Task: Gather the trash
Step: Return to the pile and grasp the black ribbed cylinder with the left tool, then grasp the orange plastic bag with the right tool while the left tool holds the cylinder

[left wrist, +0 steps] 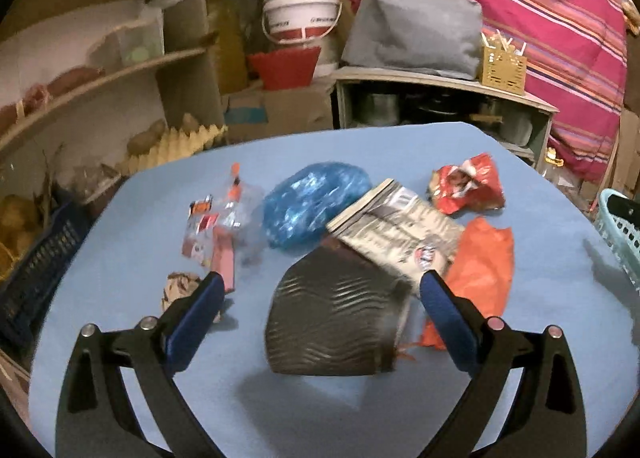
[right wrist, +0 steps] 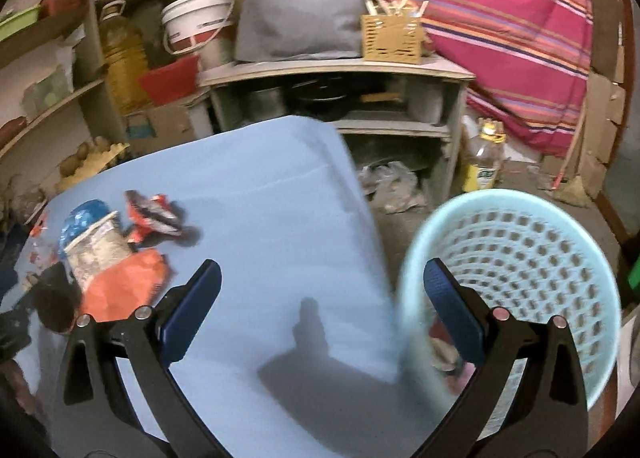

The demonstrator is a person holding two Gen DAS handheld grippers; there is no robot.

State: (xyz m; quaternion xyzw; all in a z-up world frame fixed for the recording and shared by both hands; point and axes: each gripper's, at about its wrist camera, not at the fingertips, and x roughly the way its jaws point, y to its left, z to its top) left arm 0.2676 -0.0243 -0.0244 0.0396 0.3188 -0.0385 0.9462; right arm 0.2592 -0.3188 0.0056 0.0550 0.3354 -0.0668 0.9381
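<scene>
Both grippers released, holding nothing: our left gripper point(left wrist: 320, 290) hovers above the dark ridged wrapper point(left wrist: 332, 322), trash still piled on the table point(left wrist: 120, 378); our right gripper point(right wrist: 320, 282) straddles the basket point(right wrist: 520, 258) rim. Risk: the silver pouch point(left wrist: 396, 230) and orange bag point(left wrist: 484, 266) overlap that wrapper, so closing could drag neighbours off the table edge.

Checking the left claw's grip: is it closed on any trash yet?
No: the left claw is wide open above the dark ridged wrapper, with neither finger touching it.
</scene>
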